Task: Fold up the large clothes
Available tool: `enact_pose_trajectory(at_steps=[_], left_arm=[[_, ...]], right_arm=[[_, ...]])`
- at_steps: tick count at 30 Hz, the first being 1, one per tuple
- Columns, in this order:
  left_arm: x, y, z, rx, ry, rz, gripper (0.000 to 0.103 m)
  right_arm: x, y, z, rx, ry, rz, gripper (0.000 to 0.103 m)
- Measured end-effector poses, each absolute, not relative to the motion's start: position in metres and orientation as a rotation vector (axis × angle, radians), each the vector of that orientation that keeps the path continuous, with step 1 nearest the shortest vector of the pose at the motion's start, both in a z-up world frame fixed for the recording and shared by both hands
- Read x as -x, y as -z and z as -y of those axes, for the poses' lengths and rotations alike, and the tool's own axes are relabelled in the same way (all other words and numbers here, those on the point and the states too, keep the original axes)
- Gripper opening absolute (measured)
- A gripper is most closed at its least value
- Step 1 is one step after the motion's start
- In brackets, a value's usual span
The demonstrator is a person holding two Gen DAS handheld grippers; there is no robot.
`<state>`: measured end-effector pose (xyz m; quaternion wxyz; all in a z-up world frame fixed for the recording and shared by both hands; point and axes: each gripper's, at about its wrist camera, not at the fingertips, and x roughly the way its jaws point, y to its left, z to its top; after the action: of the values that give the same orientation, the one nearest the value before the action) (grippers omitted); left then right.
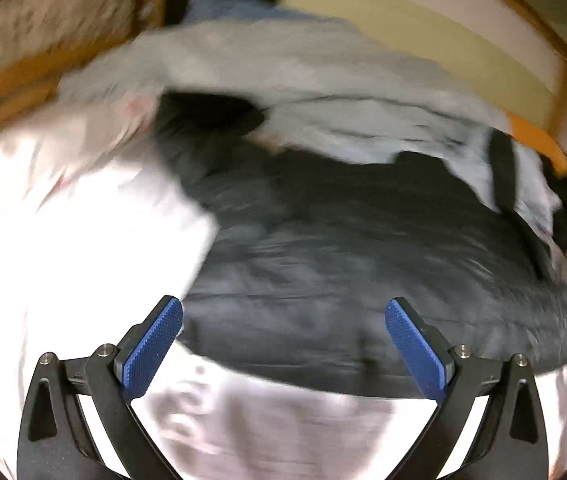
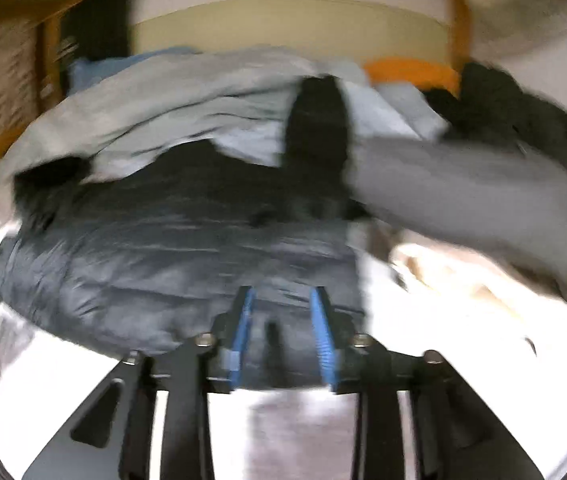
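A dark quilted jacket (image 1: pixel 363 264) lies flat on a pale, glaring surface (image 1: pixel 63 280), and both tools look down on it from its near side. Its long axis runs crosswise to both grippers, so its near hem stretches from one tool across to the other. Beyond it, farther from the tools, sits a heap of light grey and pale blue clothes (image 1: pixel 303 80), with a grey garment (image 2: pixel 463 200) off to the right.

From the left gripper (image 1: pixel 283 346) the jacket lies ahead and a little to the right; the hem passes just in front of its fingertips, and the blue pads (image 1: pixel 151 348) stand spread wide with nothing between them. The right gripper (image 2: pixel 281 336) sits nearer the cloth: its pads (image 2: pixel 321 336) stand partway apart, and the jacket's near edge shows in the gap, though blur hides whether the pads press on it. By my reading the right hand is the closer one to the hem, and any next grasp turns on that near edge.
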<state>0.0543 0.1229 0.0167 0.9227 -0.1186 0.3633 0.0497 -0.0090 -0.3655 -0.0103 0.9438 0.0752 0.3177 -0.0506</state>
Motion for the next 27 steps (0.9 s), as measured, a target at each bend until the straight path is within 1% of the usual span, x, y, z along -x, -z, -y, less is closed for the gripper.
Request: enact_pose_trajectory(at_steps=[1,3,4,6,8,9,10,11,12,13,14,15,16,17,18,19,21,22,27], left_arm=[[-0.058,-0.011,-0.137,0.294,-0.105,-0.778,0.101],[-0.057,-0.002,-0.157,0.354,-0.140,-0.793,0.100],[-0.054,0.000,-0.163,0.360,-0.160,-0.785,0.100],[-0.057,0.004,-0.168,0.351,-0.161,-0.792,0.100],[-0.062,0.011,-0.177,0.370,-0.152,-0.829,0.100],[-0.066,0.018,-0.184,0.411,-0.122,-0.852,0.099],[-0.069,0.027,-0.189,0.454,-0.093,-0.877,0.097],[-0.071,0.033,-0.192,0.489,-0.067,-0.901,0.083],[-0.074,0.042,-0.192,0.522,-0.023,-0.923,0.064],[-0.076,0.047,-0.188,0.511,-0.001,-0.932,0.060],[-0.077,0.048,-0.182,0.475,0.003,-0.925,0.052],[-0.077,0.047,-0.176,0.446,0.015,-0.918,0.035],[-0.077,0.046,-0.169,0.429,0.038,-0.920,0.028],[-0.076,0.044,-0.164,0.418,0.049,-0.920,0.018],[-0.072,0.041,-0.160,0.396,0.036,-0.915,0.015],[-0.064,0.037,-0.157,0.355,-0.007,-0.907,0.014],[-0.042,0.025,-0.152,0.306,-0.056,-0.877,0.010],[-0.032,0.021,-0.154,0.304,-0.059,-0.867,0.009],[0.019,0.003,-0.159,0.268,-0.063,-0.861,0.009]], right_arm=[[0.012,0.012,0.378,-0.184,0.124,-0.647,0.049],[0.014,0.015,0.393,-0.207,0.166,-0.646,0.050],[0.014,0.017,0.399,-0.210,0.164,-0.652,0.055],[0.009,0.022,0.397,-0.225,0.116,-0.672,0.061],[0.008,0.027,0.396,-0.255,0.056,-0.678,0.064],[0.004,0.032,0.394,-0.256,0.043,-0.689,0.069],[0.000,0.038,0.392,-0.251,0.046,-0.714,0.071],[-0.002,0.043,0.390,-0.250,0.050,-0.737,0.071],[-0.007,0.051,0.390,-0.270,0.033,-0.767,0.071],[-0.011,0.057,0.390,-0.298,0.005,-0.789,0.071],[-0.018,0.065,0.391,-0.339,-0.041,-0.829,0.071],[-0.021,0.070,0.392,-0.358,-0.073,-0.853,0.067],[-0.026,0.075,0.391,-0.365,-0.123,-0.882,0.055],[-0.028,0.075,0.387,-0.330,-0.129,-0.878,0.049],[-0.027,0.073,0.384,-0.299,-0.128,-0.866,0.034],[-0.022,0.067,0.376,-0.243,-0.135,-0.844,0.021],[-0.012,0.057,0.369,-0.196,-0.118,-0.829,0.014],[-0.005,0.050,0.367,-0.190,-0.100,-0.838,0.012],[0.060,0.008,0.377,-0.270,-0.131,-0.726,0.011]])
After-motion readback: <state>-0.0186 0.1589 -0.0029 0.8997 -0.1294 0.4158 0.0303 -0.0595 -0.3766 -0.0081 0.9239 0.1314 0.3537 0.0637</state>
